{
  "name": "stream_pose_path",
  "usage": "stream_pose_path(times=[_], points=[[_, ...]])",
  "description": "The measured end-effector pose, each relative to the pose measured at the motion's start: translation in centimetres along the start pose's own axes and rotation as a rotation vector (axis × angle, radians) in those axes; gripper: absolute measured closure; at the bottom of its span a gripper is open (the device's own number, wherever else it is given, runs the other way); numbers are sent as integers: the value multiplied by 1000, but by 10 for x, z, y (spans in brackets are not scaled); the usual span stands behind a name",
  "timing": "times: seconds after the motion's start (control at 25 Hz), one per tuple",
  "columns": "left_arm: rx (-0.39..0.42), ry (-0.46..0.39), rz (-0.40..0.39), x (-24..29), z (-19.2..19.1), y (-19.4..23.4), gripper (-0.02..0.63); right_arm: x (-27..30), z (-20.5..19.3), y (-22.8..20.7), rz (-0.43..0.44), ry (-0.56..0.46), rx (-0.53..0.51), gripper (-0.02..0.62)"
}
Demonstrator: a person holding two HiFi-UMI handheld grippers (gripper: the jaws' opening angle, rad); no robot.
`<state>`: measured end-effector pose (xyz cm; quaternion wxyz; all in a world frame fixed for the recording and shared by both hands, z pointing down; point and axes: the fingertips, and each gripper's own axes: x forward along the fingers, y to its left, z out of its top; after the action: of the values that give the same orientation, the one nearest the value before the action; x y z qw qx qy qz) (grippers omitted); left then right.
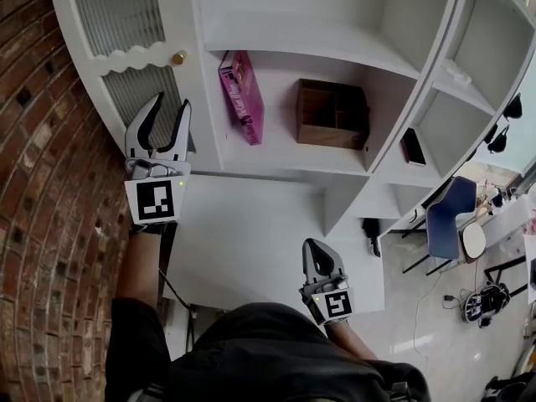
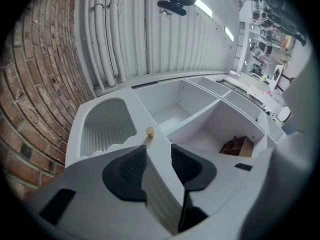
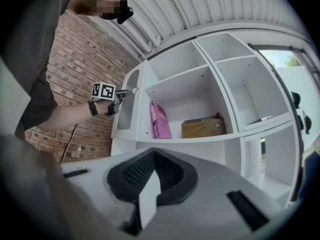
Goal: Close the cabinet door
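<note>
The white cabinet door (image 1: 126, 53) with ribbed glass panels and a brass knob (image 1: 178, 58) stands open at the left of the shelf unit. My left gripper (image 1: 170, 105) reaches up to the door's free edge below the knob. In the left gripper view the door's edge (image 2: 160, 184) runs between the two pads (image 2: 127, 171), which lie against both its faces, with the knob (image 2: 149, 131) just beyond. My right gripper (image 1: 319, 249) hangs low over the white counter, jaws together and nothing in them (image 3: 152, 171). From the right gripper view the left gripper (image 3: 131, 90) shows at the door (image 3: 125, 106).
A pink packet (image 1: 243, 95) and a wooden box (image 1: 331, 114) stand on the shelf right of the door. A brick wall (image 1: 42, 182) runs close along the left. A white counter (image 1: 251, 233) lies below the shelves. A blue chair (image 1: 448, 216) stands at the right.
</note>
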<state>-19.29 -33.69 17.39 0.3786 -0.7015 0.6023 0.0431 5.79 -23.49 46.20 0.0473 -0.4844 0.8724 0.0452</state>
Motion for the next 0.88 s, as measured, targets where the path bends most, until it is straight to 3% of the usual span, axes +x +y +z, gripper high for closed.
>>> stream_pose_path(times=[0.2, 0.88], points=[[-37, 33, 37, -36, 3, 20, 479, 19, 16, 8, 57, -41, -15, 594], [-24, 161, 170, -147, 1, 53, 549, 66, 63, 56, 243, -164, -43, 595]])
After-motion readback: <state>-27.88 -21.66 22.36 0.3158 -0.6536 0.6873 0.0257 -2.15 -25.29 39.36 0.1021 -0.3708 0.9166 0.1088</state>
